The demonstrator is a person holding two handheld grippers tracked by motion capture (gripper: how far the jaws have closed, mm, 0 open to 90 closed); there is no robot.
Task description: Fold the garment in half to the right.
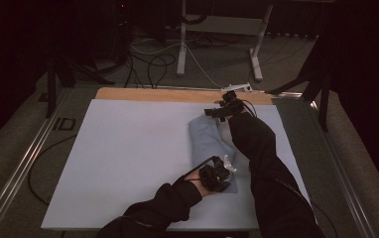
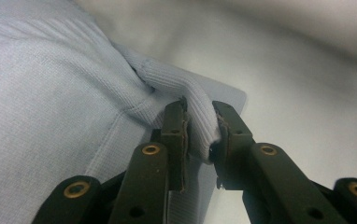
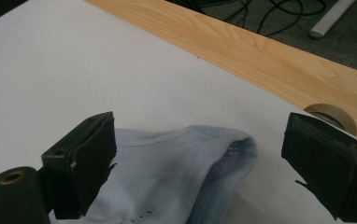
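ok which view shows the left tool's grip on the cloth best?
The left gripper view: the left tool pinches a ribbed fold of the light blue cloth between its jaws. The high view shows that tool small, at the cloth's near end. The right gripper view shows the cloth's far end, not this grip.

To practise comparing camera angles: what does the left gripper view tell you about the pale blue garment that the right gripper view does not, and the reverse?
The left gripper view alone shows the left gripper shut on a ribbed edge of the pale blue garment, pinched between its pads. The right gripper view alone shows the right gripper open, its jaws wide apart either side of the cloth's folded end, with the wooden table edge beyond. Both show the garment lying on the white sheet.
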